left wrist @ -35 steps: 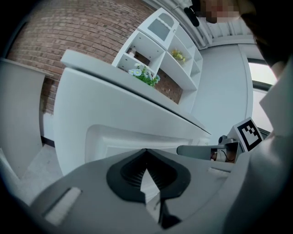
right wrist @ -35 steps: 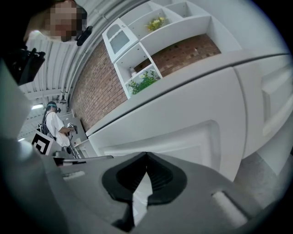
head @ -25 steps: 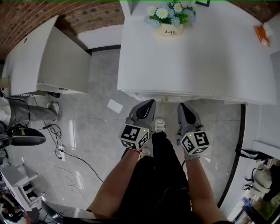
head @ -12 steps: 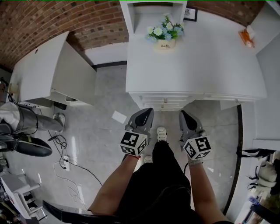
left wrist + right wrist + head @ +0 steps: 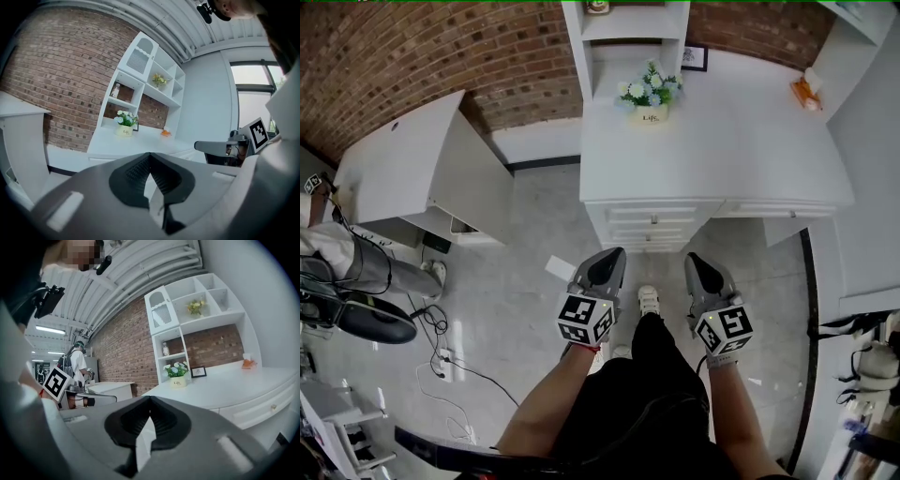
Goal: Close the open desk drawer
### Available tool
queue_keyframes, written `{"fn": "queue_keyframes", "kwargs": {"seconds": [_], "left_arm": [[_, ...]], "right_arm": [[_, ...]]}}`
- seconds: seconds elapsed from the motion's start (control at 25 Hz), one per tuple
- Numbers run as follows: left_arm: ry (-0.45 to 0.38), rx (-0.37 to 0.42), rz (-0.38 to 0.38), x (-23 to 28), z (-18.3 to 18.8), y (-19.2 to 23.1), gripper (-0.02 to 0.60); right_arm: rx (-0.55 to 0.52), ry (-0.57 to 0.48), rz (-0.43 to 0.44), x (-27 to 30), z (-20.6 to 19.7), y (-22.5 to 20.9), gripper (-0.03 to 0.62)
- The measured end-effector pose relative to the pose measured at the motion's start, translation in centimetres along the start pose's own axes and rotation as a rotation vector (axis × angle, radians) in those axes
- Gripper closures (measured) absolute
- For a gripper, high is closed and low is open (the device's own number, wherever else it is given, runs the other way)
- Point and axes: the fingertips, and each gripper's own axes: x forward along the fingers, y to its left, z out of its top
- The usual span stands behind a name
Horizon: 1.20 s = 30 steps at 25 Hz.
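A white desk [image 5: 722,150] stands ahead of me, with a stack of drawers [image 5: 652,225] in its front, under the left part of the top. The drawer fronts look nearly flush from above; I cannot tell whether one stands slightly out. My left gripper [image 5: 614,254] and right gripper [image 5: 693,259] hover side by side over the floor, a short way in front of the drawers and touching nothing. Both are shut and empty: the jaws meet at the tip in the left gripper view [image 5: 150,155] and the right gripper view [image 5: 150,399].
A pot of flowers [image 5: 651,92] and a small picture frame [image 5: 695,58] sit at the back of the desk below a shelf unit [image 5: 625,23]. A second white desk [image 5: 412,169] stands to the left. Cables [image 5: 441,347] lie on the floor at left, and a white paper [image 5: 560,269] lies near my feet.
I have backed away from the desk; it now sits farther off and its drawer fronts show. Both grippers have stayed shut and level in front of me.
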Motion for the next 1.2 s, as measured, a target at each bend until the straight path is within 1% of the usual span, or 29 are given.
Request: {"fn": "queue_keyframes", "kwargs": {"seconds": [0.2, 0.4, 0.6, 0.76, 0.96, 1.2], "left_arm": [[-0.025, 0.002, -0.009, -2.8, 0.5, -1.1, 0.580], [-0.036, -0.003, -0.015, -5.0, 0.6, -2.2, 0.580], [-0.046, 0.000, -0.028, -6.2, 1.3, -3.3, 0.580], [-0.061, 0.009, -0.024, -6.8, 2.3, -3.5, 0.580], [-0.077, 0.045, -0.025, -6.8, 2.9, -4.1, 0.580], [-0.086, 0.043, 0.020, -8.4, 3.2, -5.0, 0.580]], "right_arm": [[-0.039, -0.016, -0.024, -2.4, 0.8, 1.7, 0.594], [-0.038, -0.029, -0.033, -4.5, 1.1, 3.0, 0.594], [-0.045, -0.028, -0.041, -5.9, 1.6, 3.4, 0.594], [-0.048, -0.027, -0.044, -6.5, 1.9, 3.5, 0.594], [-0.050, -0.039, -0.017, -6.7, 2.6, 3.5, 0.594], [-0.066, -0.044, 0.036, -8.4, 3.9, 4.3, 0.594]]}}
